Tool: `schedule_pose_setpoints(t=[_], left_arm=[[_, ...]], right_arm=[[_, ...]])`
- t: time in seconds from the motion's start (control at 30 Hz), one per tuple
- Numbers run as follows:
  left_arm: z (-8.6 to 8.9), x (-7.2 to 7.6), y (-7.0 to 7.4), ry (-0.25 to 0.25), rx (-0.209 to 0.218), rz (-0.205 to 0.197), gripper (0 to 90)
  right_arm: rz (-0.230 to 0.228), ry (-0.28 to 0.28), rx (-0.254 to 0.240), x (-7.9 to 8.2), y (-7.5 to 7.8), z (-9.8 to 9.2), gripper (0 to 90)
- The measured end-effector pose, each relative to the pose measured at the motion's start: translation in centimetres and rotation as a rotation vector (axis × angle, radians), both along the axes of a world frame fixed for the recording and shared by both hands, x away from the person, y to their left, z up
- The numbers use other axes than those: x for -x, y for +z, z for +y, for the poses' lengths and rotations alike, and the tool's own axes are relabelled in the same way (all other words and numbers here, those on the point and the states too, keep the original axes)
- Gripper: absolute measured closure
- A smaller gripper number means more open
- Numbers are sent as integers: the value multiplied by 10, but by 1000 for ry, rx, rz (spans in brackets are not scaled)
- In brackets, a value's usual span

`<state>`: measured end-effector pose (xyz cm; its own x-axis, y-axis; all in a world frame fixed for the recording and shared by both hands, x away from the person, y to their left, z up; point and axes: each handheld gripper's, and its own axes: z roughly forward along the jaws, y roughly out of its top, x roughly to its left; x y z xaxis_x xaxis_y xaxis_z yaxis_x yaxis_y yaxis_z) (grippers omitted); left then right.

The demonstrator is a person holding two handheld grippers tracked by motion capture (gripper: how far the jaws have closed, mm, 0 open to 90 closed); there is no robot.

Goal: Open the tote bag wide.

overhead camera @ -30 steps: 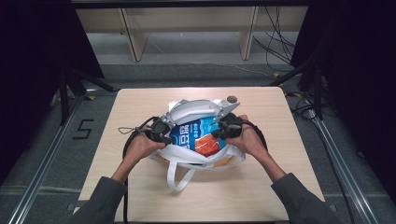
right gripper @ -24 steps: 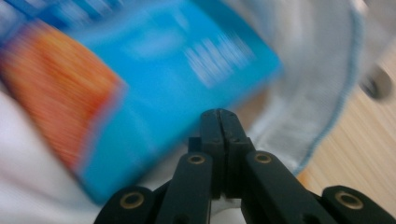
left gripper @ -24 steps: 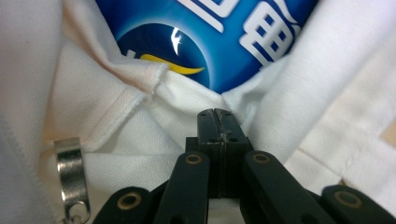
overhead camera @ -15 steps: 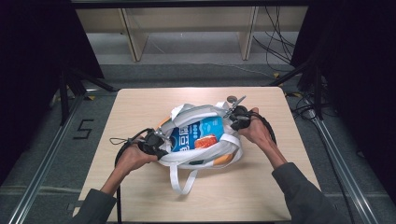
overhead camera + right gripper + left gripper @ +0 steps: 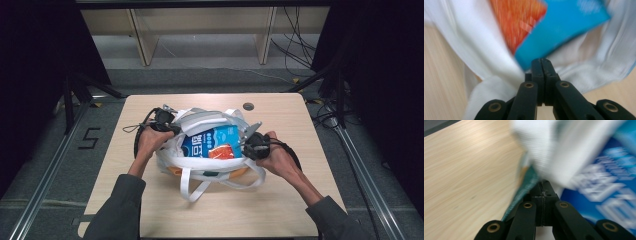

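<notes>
One white bag (image 5: 210, 165) of soft woven fabric lies slumped near the middle of the bench (image 5: 280, 210), its mouth pulled wide toward the camera in the high view. Its cloth is ribbed and crumpled, with flat strap handles (image 5: 192, 187) looping out over the wood at the near side. Inside it lies one flat blue packet (image 5: 212, 142) with white lettering and an orange patch (image 5: 221, 152) at its lower edge; the packet looks glossy and rectangular. A sliver of orange shows under the bag's near rim, too hidden to name.

Two tools work at the bag, one at each side of the mouth. The left tool (image 5: 172, 129) sits at the bag's far-left rim; in the left gripper view its black jaws are pressed together, with white cloth and a dark green edge (image 5: 527, 183) right at the tips, though blur hides whether any fabric is pinched. The right tool (image 5: 246, 145) is at the right rim, jaws likewise closed tip to tip, the white cloth (image 5: 499, 70) and the packet's corner just beyond them.

The bench is one pale wood-grain slab with rounded corners and one small round grey grommet (image 5: 248, 106) near its far edge.
</notes>
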<state>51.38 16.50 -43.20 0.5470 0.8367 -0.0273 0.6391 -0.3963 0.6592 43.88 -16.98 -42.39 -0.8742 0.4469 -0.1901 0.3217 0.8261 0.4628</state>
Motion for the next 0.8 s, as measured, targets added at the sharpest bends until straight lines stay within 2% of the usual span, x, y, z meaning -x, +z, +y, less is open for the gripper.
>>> schedule_pose_setpoints(t=[0.03,0.07,0.1,0.17,0.2,0.23,0.27,0.3,0.33,0.37,0.4,0.43,0.47,0.5,0.53,0.57,0.67,0.7,0.73,0.8], left_arm=[[0,0,0,0,0,0,897],[6,-4,-10,46,52,-14,897],[7,-7,-14,56,48,-11,897],[5,-8,-17,67,59,-13,897],[4,-7,-16,54,27,-15,897],[2,-5,-13,51,19,-28,897],[-1,3,-4,26,10,-48,896],[-1,3,-4,26,10,-48,896],[-3,14,7,-12,7,-66,895],[-3,14,7,-12,7,-66,894],[-4,28,15,-54,11,-83,891],[-4,28,15,-54,11,-83,885],[-5,34,18,-75,10,-89,885],[-5,40,21,-98,1,-89,878],[-2,48,23,-106,-5,-106,871],[1,49,23,-107,-12,-114,872],[10,49,18,-77,-6,-116,875],[13,47,16,-71,4,-108,878],[15,45,14,-64,5,-106,879],[22,39,5,-37,20,-93,886]], right_arm=[[0,0,0,0,0,0,900],[21,-17,-22,2,-9,-8,900],[32,-42,-40,2,-13,-10,900],[41,-49,-46,2,-18,-12,900],[43,-43,-45,2,-18,-11,900],[43,-43,-45,2,-18,-11,900],[26,-50,-62,2,-12,-11,900],[26,-50,-62,2,-12,-11,900],[3,-66,-124,4,-4,-12,900],[3,-66,-124,4,-4,-12,900],[-51,-56,-184,0,6,-14,900],[-51,-56,-184,0,6,-14,900],[-68,-68,-209,-2,12,-16,900],[-96,-87,-224,-6,16,-16,900],[-106,-102,-255,-16,21,-17,896],[-117,-110,-264,-22,21,-17,895],[-128,-134,-253,-36,18,-17,895],[-107,-168,-252,-45,13,-17,897],[-109,-185,-254,-49,9,-16,900],[-76,-206,-257,-62,-2,-18,900]])
